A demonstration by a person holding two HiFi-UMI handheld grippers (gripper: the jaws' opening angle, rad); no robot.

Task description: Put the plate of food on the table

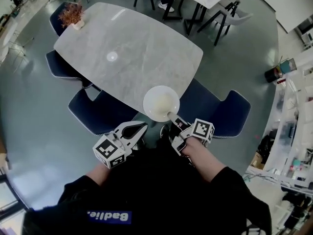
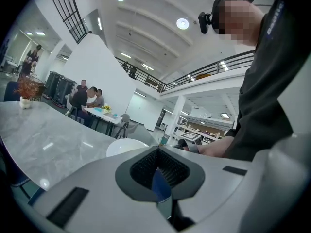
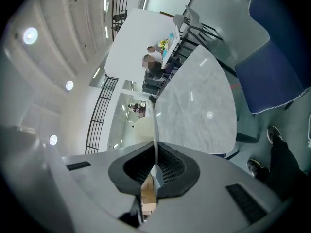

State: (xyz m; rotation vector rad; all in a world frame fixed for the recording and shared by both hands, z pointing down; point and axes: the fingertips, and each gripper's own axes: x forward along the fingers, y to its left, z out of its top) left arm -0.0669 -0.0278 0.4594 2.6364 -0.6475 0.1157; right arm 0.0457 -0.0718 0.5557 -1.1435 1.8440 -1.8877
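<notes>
1. Where the head view looks down, the only writing is white lettering on a blue patch on the person's dark top (image 1: 108,215), which seems to read "Badlie". The right gripper (image 1: 174,117) pinches the rim of the white plate (image 1: 160,102). The plate's far part lies over the near edge of the grey marble bench (image 1: 122,38), and whether it rests there I cannot tell. The plate's inside looks pale and creamy, with no food clear enough to name. The left gripper (image 1: 139,129) hangs just beside it, pressed together on nothing. A potted plant (image 1: 72,15) stands at the bench's far end. Blue chairs (image 1: 98,112) are tucked along its sides on a glossy grey floor (image 1: 29,111).
2. In the left gripper view the pads (image 2: 156,155) meet with nothing between them. The plate (image 2: 125,147) shows at the bench edge. Beyond are seated people (image 2: 90,98), a railed upper floor (image 2: 214,69) and round ceiling lights (image 2: 182,23).
3. In the right gripper view the plate (image 3: 155,125) stands edge-on as a thin white line, clamped between the pads. The marble bench (image 3: 199,110) and a blue chair (image 3: 272,76) lie beyond.
</notes>
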